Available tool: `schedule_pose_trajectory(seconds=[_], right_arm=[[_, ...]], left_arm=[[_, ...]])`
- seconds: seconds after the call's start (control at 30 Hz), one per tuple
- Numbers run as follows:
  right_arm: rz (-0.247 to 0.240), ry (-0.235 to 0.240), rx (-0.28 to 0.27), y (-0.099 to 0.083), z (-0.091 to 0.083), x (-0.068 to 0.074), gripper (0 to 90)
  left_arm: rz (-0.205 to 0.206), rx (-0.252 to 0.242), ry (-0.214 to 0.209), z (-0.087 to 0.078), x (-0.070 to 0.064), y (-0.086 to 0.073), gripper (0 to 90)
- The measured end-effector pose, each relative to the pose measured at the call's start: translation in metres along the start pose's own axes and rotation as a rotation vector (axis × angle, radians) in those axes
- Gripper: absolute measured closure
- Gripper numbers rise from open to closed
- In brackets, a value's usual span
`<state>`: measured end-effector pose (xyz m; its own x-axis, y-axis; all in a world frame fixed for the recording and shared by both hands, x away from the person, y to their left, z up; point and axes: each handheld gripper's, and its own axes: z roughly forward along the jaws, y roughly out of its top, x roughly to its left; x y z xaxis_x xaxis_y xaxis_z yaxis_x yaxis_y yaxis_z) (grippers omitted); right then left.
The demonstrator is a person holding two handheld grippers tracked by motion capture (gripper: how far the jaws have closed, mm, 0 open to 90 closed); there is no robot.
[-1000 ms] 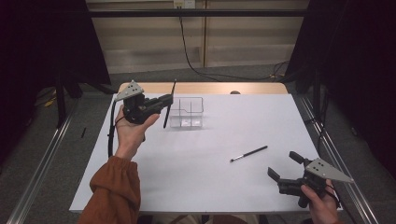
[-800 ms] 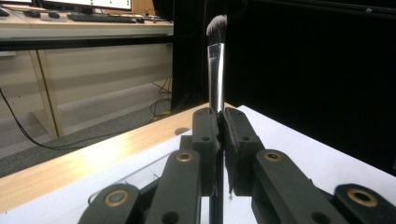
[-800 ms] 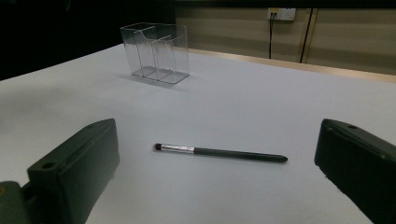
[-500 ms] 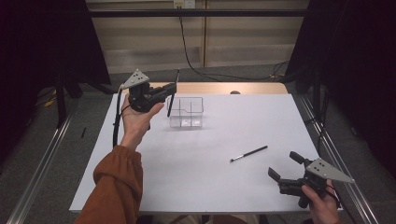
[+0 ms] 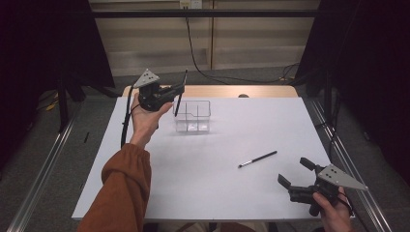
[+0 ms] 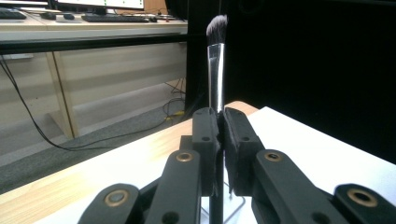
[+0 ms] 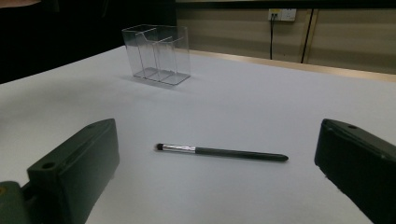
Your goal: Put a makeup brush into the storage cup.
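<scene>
- Your left gripper (image 5: 180,90) is raised above the far left part of the table (image 5: 232,193), just left of the clear organizer (image 5: 192,116), with your palm turned up under it.
- Its jaws are pressed together on the handle of a makeup brush (image 6: 215,70); in the left gripper view the silver ferrule and the dark bristle tuft stand straight up out of the jaws, bristles on top.
- In the high view that brush (image 5: 181,92) runs nearly upright, slightly tilted, and its lower end hangs by the organizer's left wall; you cannot tell from these pictures whether the tip is over a compartment or outside the wall.
- The organizer stands upright on the white table cover, its compartments open at the top, with nothing visible inside it.
- Your right gripper (image 5: 296,173) sits low at the near right corner of the table, its jaws spread wide and holding nothing.
- A second brush (image 7: 222,152) lies flat on the cover between those open jaws in the right gripper view, apart from both, its small dark tip pointing left.
- In the high view this second brush (image 5: 257,159) lies at a slant right of the table's middle, well apart from the organizer.
</scene>
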<state>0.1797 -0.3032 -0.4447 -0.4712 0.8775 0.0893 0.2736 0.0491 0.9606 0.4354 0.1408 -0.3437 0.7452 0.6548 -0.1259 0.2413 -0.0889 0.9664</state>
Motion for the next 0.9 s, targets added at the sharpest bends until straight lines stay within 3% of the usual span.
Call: schedule_pose_trajectory(seconds=[0.63,0.9], right_arm=[[0.004,-0.005,-0.001,-0.001,-0.002,-0.002,0.0],[0.014,-0.008,-0.002,-0.002,-0.003,-0.001,0.0]], left_arm=[[-0.002,0.015,0.082,0.024,0.025,-0.009,83.9],[-0.024,0.009,0.080,0.031,0.031,-0.015,83.9]])
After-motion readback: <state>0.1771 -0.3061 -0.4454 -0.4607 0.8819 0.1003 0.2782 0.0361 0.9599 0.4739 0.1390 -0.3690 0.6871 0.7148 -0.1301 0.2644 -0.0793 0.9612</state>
